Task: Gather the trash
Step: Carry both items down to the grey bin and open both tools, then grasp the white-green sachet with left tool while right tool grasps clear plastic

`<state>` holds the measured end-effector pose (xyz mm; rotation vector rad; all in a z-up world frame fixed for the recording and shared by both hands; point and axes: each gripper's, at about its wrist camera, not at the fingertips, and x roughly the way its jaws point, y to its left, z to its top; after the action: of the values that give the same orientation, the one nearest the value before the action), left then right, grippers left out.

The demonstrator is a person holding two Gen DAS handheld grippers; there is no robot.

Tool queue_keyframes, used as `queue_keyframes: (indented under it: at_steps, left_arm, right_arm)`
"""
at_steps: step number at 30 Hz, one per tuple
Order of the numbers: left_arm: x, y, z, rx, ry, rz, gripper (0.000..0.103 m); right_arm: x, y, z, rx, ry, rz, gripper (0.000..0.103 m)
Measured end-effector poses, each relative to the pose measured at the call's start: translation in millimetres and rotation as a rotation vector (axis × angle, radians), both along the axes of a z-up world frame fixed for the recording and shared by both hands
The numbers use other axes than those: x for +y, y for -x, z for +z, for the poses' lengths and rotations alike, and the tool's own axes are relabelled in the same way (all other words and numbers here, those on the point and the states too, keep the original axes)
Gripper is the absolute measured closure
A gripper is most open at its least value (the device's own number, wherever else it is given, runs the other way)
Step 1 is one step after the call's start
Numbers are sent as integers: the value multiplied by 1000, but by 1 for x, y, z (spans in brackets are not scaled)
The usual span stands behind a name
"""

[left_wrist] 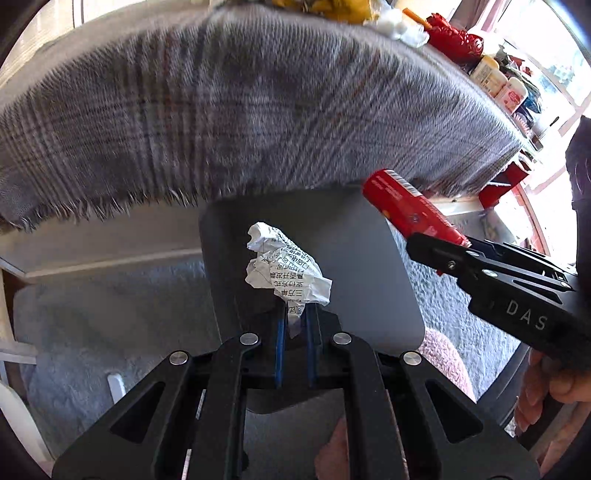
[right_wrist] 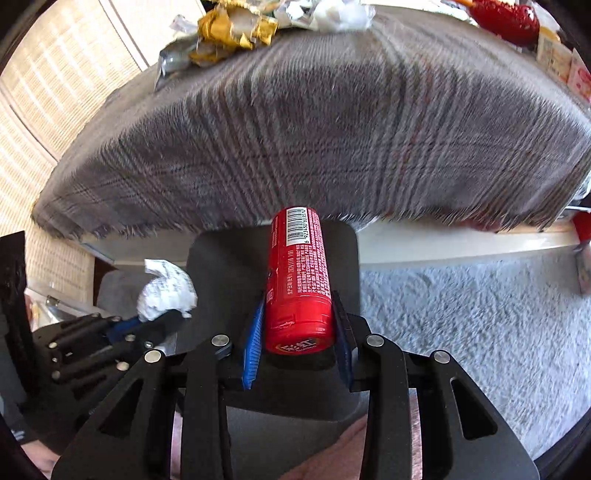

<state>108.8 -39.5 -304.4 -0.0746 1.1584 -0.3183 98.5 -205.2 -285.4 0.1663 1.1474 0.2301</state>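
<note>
Two hand-held grippers hang together over a dark grey bin [right_wrist: 229,254] that stands on pale carpet [right_wrist: 461,332] beside a table draped in a plaid cloth [right_wrist: 314,129], each carrying one piece of trash.

The left hand-held gripper [left_wrist: 295,314] is clamped tight on a crumpled paper [left_wrist: 284,266] printed with black text; its blue pads [left_wrist: 280,343] pinch only the lower tail of the wad, so the bulk stands clear above the jaws and over the bin's mouth. The right hand-held gripper [right_wrist: 299,332] is closed on a red tube [right_wrist: 301,273], gripped near its capped end with the barcode end pointing ahead toward the table edge; the jaws stand only as far apart as the tube is wide.

Both tools tilt steeply downward, which suggests the items are being lined up for a drop into the bin rather than carried elsewhere. More litter waits on the cloth: gold wrappers [right_wrist: 229,33] and white tissue [right_wrist: 340,14] at the far edge. Releasing looks like the next step; the light paper may cling to the pads.
</note>
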Motion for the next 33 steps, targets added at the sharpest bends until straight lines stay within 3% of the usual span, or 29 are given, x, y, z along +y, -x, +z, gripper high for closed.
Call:
queue_keyframes:
  at_steps: [6, 9, 12, 14, 17, 22, 26, 33]
  left_arm:
    - [-2, 2, -10, 12, 0, -10, 90]
    - [1, 3, -10, 1, -21, -10, 73]
    - [-1, 4, -7, -14, -37, -13, 64]
    - [-1, 5, -5, -23, -46, -10, 59]
    - [2, 5, 0, -36, -54, -2, 43]
    - [6, 0, 13, -59, -76, 18, 14]
    - [10, -3, 20, -78, -101, 31, 8]
    - [16, -8, 43, -111, -101, 57, 8]
  right_arm:
    - [8, -3, 1, 10, -26, 3, 67]
    - [10, -5, 2, 9, -23, -1, 65]
    - [8, -6, 4, 0, -3, -16, 51]
    - [5, -7, 6, -2, -2, -26, 48]
    - [0, -7, 10, -16, 15, -46, 36]
    - [-11, -8, 21, -58, 57, -87, 3]
    - [-21, -10, 29, -76, 93, -96, 3]
    - [-45, -16, 54, -126, 70, -156, 3]
